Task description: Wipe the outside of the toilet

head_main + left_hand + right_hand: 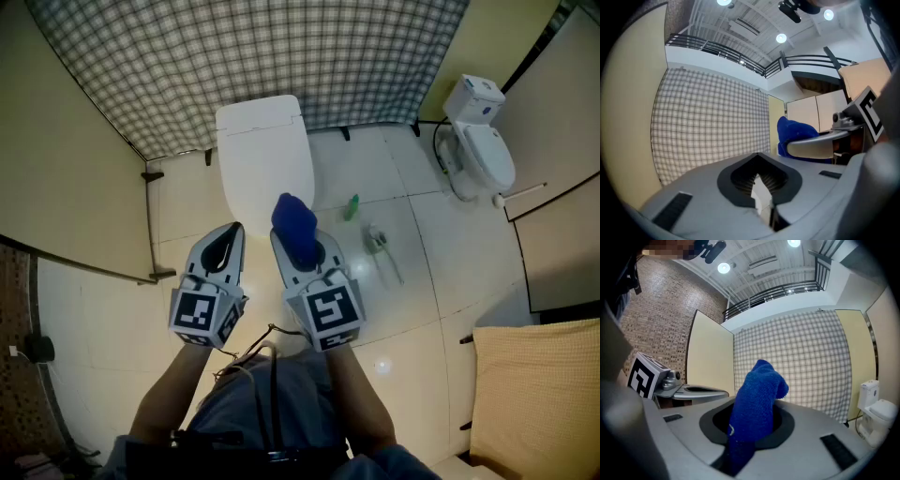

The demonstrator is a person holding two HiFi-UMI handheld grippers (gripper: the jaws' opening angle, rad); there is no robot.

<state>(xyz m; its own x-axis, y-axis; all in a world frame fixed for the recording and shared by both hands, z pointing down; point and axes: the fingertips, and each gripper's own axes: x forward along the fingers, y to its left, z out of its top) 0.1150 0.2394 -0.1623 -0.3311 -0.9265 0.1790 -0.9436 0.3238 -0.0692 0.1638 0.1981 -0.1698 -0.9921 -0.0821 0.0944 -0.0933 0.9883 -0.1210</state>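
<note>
- Wall panel (66, 150): cream, smooth and matt; cut off by the left edge.
- Left gripper (225, 246): grey moulded shell with a black teardrop mouth and a marker cube at the rear. In the left gripper view, the ribbed jaws are only narrowly apart, a white slit shows between them, and nothing is held.
- Checked cloth screen (253, 56): grey-and-white woven grid, hung behind the fixtures.
- Toilet (262, 155): white, glossy and rounded, with the lid down. It stands against the screen, directly ahead of both grippers and untouched. Its base is hidden beneath the lid.
- Right gripper (302, 251): same build. Its jaws are closed on a blue cloth (293, 223).
- Blue cloth: napped terry pile, standing up in a blunt folded peak. Its lower end is lost inside the jaws.
- Floor (412, 309): white glossy tile.
- Green bottle (352, 206): small, lying on the tile. Its label is too small to read.
- Brush-like item (380, 246): pale, with a thin handle; hard to make out.
- Second toilet (483, 150): white with a boxy cistern, at far right.
- Yellow woven panel (539, 394): coarse weave, cut off at the corner.
</note>
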